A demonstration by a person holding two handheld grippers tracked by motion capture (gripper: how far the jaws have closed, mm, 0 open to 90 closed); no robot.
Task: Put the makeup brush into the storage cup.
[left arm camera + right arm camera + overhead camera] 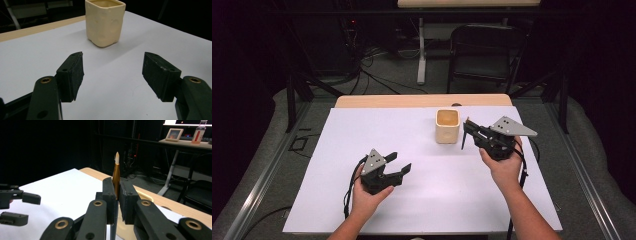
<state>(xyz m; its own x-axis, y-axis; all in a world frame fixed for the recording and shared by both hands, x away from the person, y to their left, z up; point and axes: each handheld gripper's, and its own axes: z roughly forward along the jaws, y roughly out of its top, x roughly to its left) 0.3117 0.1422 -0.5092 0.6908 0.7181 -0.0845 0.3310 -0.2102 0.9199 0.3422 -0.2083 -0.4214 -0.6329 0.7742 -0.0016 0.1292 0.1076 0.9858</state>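
A cream square cup (447,126) (105,22) stands upright on the white sheet (362,135) toward the back middle. Just right of it, my right gripper (468,125) (115,181) is shut on a thin paintbrush (116,173) with a gold ferrule and a white tip pointing up. The brush's dark handle (463,141) hangs below the jaws beside the cup. My left gripper (399,163) (113,56) rests low over the sheet at front left, open and with nothing between its pads, pointing toward the cup. It also appears at the left edge of the right gripper view (15,202).
The white sheet covers a wooden table (422,101). Behind the table are a black folding chair (484,50), a white desk leg (421,50) and floor cables. A desk with a picture frame (174,133) and a bottle (197,135) stands farther back.
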